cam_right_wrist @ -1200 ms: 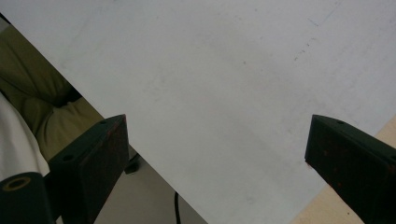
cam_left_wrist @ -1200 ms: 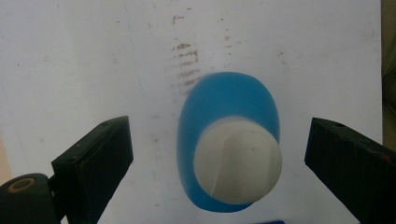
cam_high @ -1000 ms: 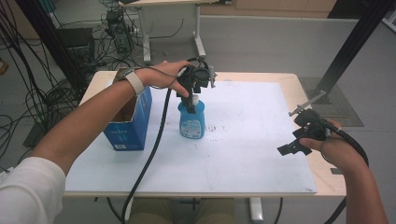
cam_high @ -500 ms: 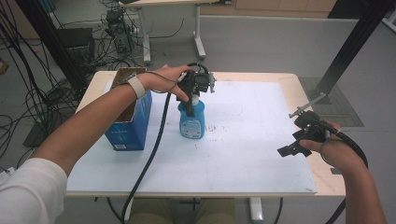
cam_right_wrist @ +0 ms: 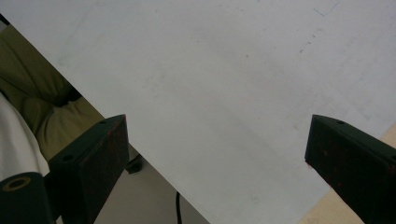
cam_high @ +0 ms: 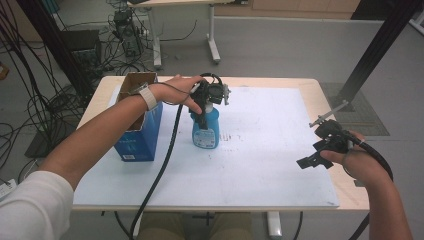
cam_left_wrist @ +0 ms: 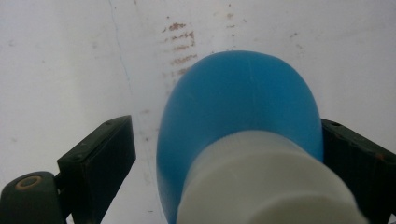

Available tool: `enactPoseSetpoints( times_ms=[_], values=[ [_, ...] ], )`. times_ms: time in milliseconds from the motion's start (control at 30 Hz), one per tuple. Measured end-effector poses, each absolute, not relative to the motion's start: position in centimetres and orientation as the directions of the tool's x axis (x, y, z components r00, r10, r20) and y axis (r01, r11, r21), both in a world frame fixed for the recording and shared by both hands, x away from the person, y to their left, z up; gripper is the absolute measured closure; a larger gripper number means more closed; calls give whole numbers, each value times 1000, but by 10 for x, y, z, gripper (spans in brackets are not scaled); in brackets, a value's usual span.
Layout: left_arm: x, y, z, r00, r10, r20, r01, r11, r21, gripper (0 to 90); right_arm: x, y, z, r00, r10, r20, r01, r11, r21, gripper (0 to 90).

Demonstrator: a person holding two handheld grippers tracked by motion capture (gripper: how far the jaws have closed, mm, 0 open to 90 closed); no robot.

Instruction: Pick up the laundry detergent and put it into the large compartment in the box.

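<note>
On white sheet (cam_high: 260,150), mid-table: smooth blue plastic bottle (cam_high: 205,130), round body, white cap; label writing too small to read. Left gripper (cam_high: 202,120) over bottle, jaws just closing, right one touching, left one apart. Cardboard box (cam_high: 137,135) just left. Right gripper (cam_high: 312,157) far right, jaws wide, empty.

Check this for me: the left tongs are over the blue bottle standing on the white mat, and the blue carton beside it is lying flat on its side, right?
Not quite. The blue carton stands upright with its top flaps open, as the high view shows. The rest holds: the left tongs are over the blue bottle, which stands on the white mat.
</note>
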State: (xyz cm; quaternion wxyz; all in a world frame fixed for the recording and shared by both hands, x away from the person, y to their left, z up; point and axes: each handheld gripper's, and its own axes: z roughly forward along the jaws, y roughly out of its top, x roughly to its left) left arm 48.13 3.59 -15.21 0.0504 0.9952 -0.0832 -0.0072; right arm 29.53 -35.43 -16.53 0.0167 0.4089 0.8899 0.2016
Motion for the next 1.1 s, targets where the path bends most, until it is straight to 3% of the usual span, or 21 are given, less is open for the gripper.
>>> enactPoseSetpoints(
  times_ms=[500, 1100],
  values=[
    [481, 32, -156, 984, -177, -4, -176, -980, 96, 137, 296, -355, -167, -665, 734, 138, 721, 583, 373, 63],
    [481, 32, -157, 983, -184, -8, -183, -979, 86, 278, 294, -356, -165, -666, 734, 135, 719, 583, 379, 63]
  ],
)
